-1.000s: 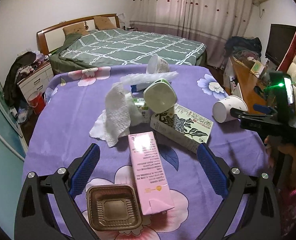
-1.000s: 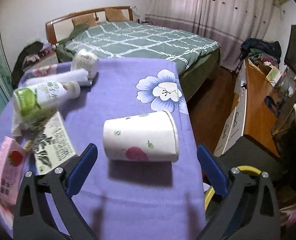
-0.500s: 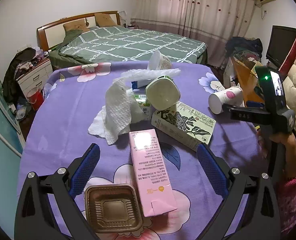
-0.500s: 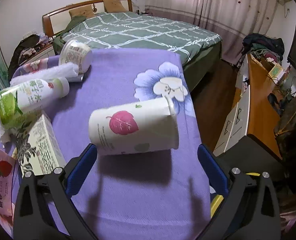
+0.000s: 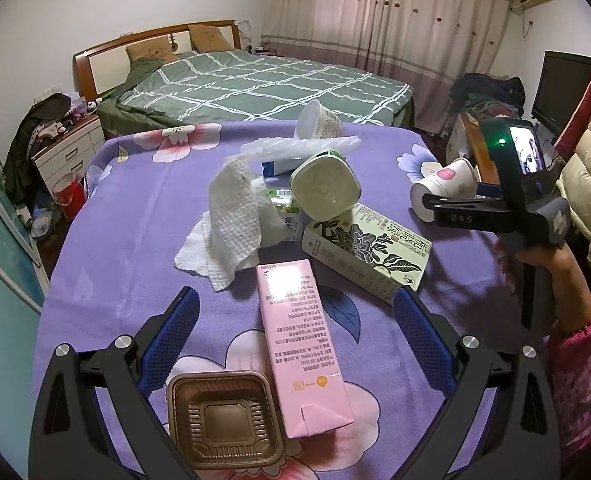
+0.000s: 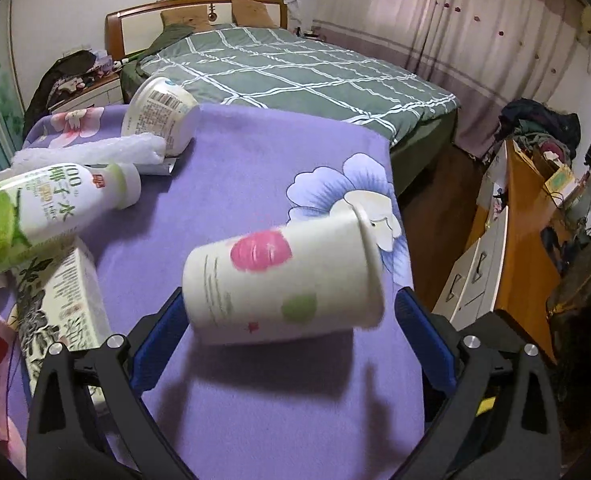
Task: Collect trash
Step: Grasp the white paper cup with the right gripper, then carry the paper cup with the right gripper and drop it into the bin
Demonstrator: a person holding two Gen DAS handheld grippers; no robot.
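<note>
On the purple flowered tablecloth point(image 5: 135, 208) trash lies in a loose heap. Nearest the left gripper point(image 5: 293, 338) are a pink carton point(image 5: 299, 344), lying flat and running lengthwise between the blue pads, and a brown plastic tray point(image 5: 225, 418) touching the carton's near left side, just by the left pad. That gripper's jaws stand wide apart, with clear cloth between each pad and the carton; it grips nothing.

Beyond the carton lies a crumpled white paper towel point(image 5: 231, 224), and beside it a green-and-white bottle point(image 5: 325, 190) on its side with its base toward the left camera, resting partly on a flat floral box point(image 5: 365, 250). Farther back are a strip of white foam wrap point(image 5: 299, 148) and a tipped white tub point(image 5: 319, 122).

Over at the right edge of the table, the right gripper point(image 6: 289, 334) has its jaws spread around a paper cup point(image 6: 283, 276) printed with a pink and a green spot. The cup lies sideways, base toward the left pad and open rim toward the right pad. Its base looks to be against the left pad, while a gap shows between the rim and the right pad, so the jaws are not closed on it. From the left camera the cup point(image 5: 443, 184) shows tilted, and whether it rests on the cloth I cannot tell.
</note>
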